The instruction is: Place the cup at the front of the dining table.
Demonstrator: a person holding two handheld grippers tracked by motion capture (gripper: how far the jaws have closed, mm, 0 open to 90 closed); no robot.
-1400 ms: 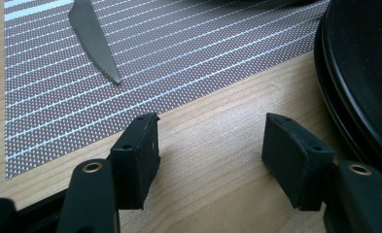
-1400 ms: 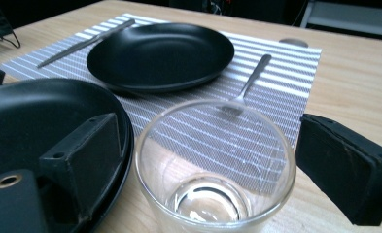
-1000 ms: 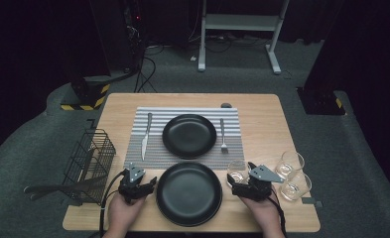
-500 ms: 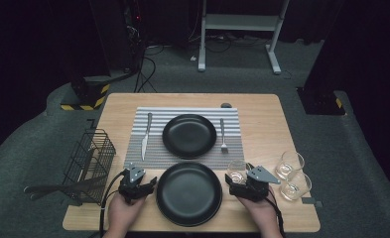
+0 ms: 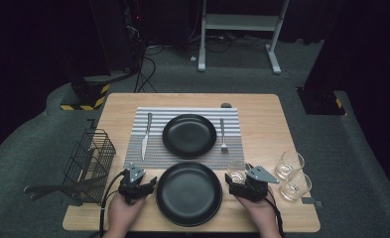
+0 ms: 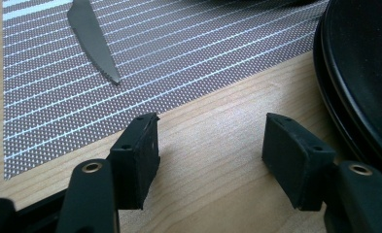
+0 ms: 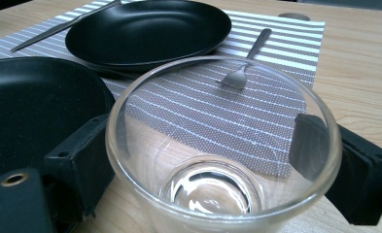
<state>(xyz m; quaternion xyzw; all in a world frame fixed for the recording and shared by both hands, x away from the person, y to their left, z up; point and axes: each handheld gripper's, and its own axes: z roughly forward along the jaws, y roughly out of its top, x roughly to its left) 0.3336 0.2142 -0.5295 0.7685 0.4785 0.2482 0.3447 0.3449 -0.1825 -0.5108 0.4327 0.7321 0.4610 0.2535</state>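
Note:
A clear drinking glass (image 7: 213, 189) stands on the wood with my right gripper (image 7: 203, 145) shut on it, one black pad against each side of its wall. From above, that glass (image 5: 236, 169) and right gripper (image 5: 241, 177) sit just right of the large black plate (image 5: 188, 192) at the table's front. Left of that plate, my left gripper (image 5: 136, 177) rests low. Its jaws (image 6: 210, 141) stand open over bare wood with nothing between them. A knife (image 6: 94, 43) tip lies on the striped placemat (image 6: 179, 53) ahead of it.
A smaller black plate (image 5: 189, 135) sits on the placemat (image 5: 155, 151) between the knife (image 5: 145, 135) and a fork (image 5: 223, 134). Two more glasses (image 5: 289, 165) (image 5: 296, 187) stand at the right edge. A wire basket (image 5: 91, 161) with utensils hangs off the left side.

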